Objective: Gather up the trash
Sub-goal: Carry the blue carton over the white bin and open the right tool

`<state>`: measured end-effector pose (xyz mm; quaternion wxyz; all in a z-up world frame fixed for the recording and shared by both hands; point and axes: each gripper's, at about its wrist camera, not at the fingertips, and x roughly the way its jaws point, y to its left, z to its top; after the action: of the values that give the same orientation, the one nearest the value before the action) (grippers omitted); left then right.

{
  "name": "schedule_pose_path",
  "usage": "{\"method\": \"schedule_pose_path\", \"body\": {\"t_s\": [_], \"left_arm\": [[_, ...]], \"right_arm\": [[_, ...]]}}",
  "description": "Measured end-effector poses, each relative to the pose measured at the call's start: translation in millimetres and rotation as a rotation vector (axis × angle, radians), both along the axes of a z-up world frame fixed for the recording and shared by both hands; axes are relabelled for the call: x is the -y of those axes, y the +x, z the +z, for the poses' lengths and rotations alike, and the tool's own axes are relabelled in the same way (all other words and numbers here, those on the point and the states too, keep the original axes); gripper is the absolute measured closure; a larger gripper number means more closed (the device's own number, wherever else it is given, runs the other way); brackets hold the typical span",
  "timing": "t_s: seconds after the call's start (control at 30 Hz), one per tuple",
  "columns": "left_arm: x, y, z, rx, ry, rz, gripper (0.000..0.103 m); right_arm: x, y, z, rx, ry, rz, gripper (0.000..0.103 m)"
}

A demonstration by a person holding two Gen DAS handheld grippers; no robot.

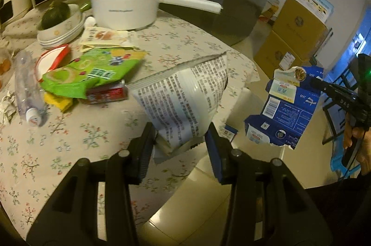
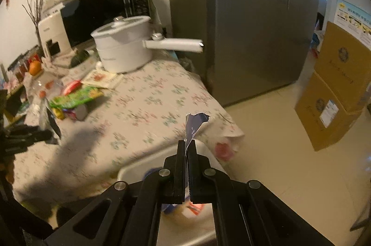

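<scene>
At the far left of the flowered tablecloth (image 1: 69,130), a clear plastic bottle (image 1: 27,88) lies on its side, white cap toward the near edge. Right of it sits a heap of trash: a red-rimmed white lid (image 1: 52,58), a crumpled green snack bag (image 1: 88,74) with small print too blurred to read, a red packet (image 1: 106,94) and something yellow (image 1: 58,102) under the bag. Beyond them, far on the table, stand stacked bowls holding a dark green fruit (image 1: 56,14) and a white electric pot (image 1: 126,0), its long handle pointing right; grey lettering on its front is too small to read.

In the middle, the left gripper (image 1: 179,137) holds a torn-open white pouch (image 1: 180,95) covered in dense black East Asian text, not legible. Its fingers stand fairly wide apart, one at each side of the pouch's lower end; the pouch rises between them, above the near right edge of the table.

To the right, off the table and over the pale floor, the right gripper (image 2: 186,151) is clamped on a flattened, ragged blue-and-white carton (image 1: 287,107) with a barcode, small white print and one large white character. In the right wrist view its fingers are pressed together on the carton's torn edge (image 2: 194,127), above a white bin (image 2: 139,167) with scraps inside.

Far right, two stacked brown cardboard boxes (image 1: 292,35) carry a round logo and a white shipping label, beside a grey refrigerator (image 2: 243,26).
</scene>
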<state>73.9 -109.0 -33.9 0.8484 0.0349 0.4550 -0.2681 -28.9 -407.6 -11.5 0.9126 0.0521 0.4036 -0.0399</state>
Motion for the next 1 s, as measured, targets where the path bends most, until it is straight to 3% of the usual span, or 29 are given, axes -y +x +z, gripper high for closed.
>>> {"method": "schedule_pose_path", "body": {"t_s": [0.53, 0.6, 0.7, 0.77, 0.83, 1.0], "left_arm": [[51, -13, -20, -0.031, 0.04, -0.103, 0.057], [56, -16, -22, -0.031, 0.045, -0.119, 0.057], [63, -17, -25, -0.034, 0.052, -0.137, 0.057], [67, -18, -26, -0.038, 0.057, -0.148, 0.057], [71, -19, -28, -0.04, 0.061, -0.156, 0.057], [87, -21, -34, -0.065, 0.061, -0.191, 0.057]], "right_arm": [[14, 3, -71, -0.241, 0.051, -0.016, 0.099], [16, 4, -80, -0.273, 0.077, -0.02, 0.094], [18, 2, -83, -0.292, 0.086, -0.029, 0.079], [20, 0, -78, -0.275, 0.077, -0.046, 0.049], [21, -4, -72, -0.247, 0.064, -0.059, 0.036], [25, -7, -64, -0.236, 0.063, -0.072, 0.036]]}}
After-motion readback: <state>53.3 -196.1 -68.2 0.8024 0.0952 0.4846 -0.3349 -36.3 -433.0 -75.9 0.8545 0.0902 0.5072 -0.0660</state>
